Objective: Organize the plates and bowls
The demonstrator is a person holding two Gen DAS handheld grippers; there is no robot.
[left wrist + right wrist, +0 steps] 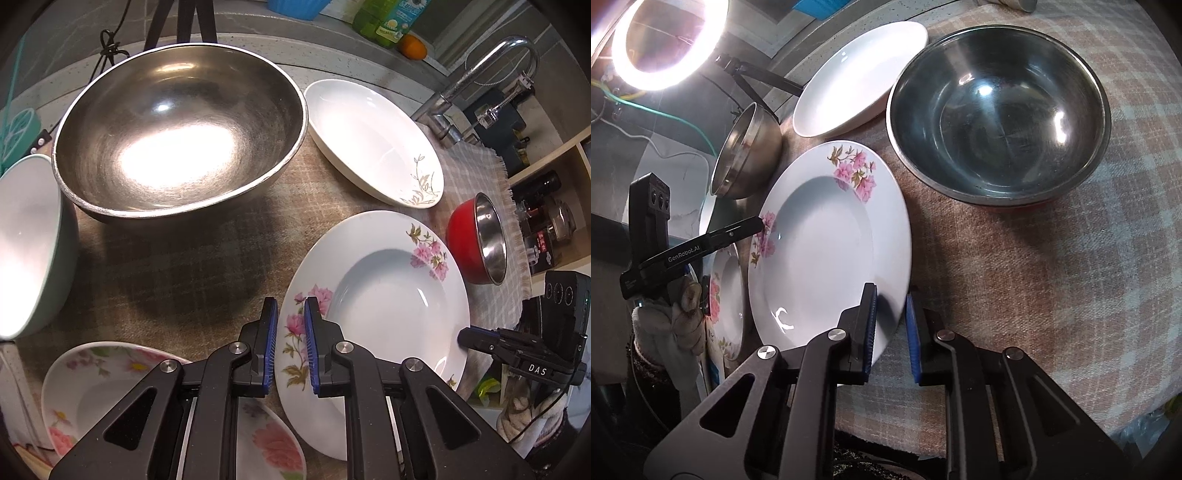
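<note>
Both wrist cameras look steeply down along their fingers, close over the checked cloth (177, 258). Both views share the flowered plate (388, 288) (827, 240), seen from opposite sides.

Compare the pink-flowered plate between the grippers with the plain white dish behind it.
The pink-flowered plate has a broad flat rim with pink blossoms; the white dish has only a faint gold sprig. The plate is round, the dish looks oval. Both are white, empty and shallow.
</note>
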